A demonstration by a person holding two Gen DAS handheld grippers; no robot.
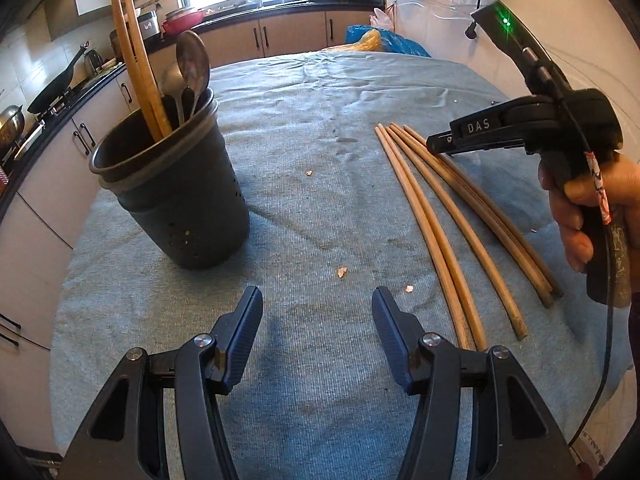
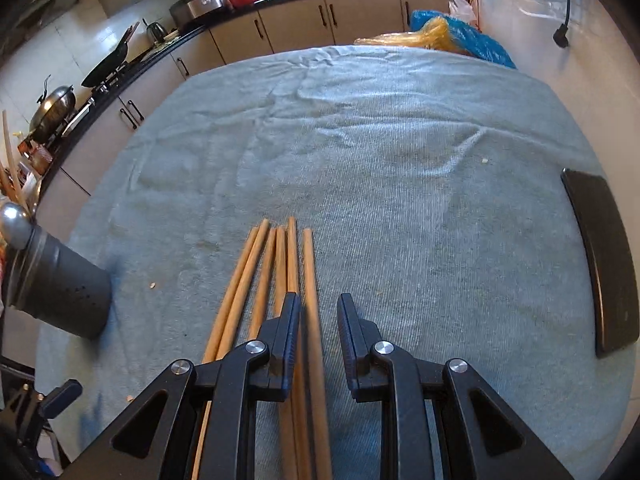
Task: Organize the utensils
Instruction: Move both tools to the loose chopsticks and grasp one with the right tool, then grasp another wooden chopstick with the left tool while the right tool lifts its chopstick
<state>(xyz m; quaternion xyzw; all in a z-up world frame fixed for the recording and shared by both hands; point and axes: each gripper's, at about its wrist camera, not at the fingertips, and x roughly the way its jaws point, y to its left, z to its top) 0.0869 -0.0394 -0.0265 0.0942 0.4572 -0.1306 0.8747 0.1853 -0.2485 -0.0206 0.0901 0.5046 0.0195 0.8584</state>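
We see a table covered with a blue-grey cloth [image 1: 320, 100] in a kitchen. On its left side stands a dark holder [image 1: 180, 196] — upright, with 2 long wooden chopsticks [image 1: 136, 64] and metal spoons [image 1: 194, 64] already sticking out of its top. Well apart from it, to the right, a bundle of loose chopsticks [image 1: 448, 216] lies flat on the cloth, side by side and roughly parallel; in the right wrist view we count 6.

Our left gripper [image 1: 318, 332] hangs over bare cloth between the holder and the bundle, its fingers wide apart with nothing between them. Our right gripper [image 2: 319, 336] is tilted down over the near part of the bundle, its fingers set narrow but not closed — 1 chopstick runs through the gap between them, and we cannot tell whether the pads touch it. A hand [image 1: 580, 216] grips the right gripper's handle. A dark flat object [image 2: 604, 264] lies at the table's right edge.
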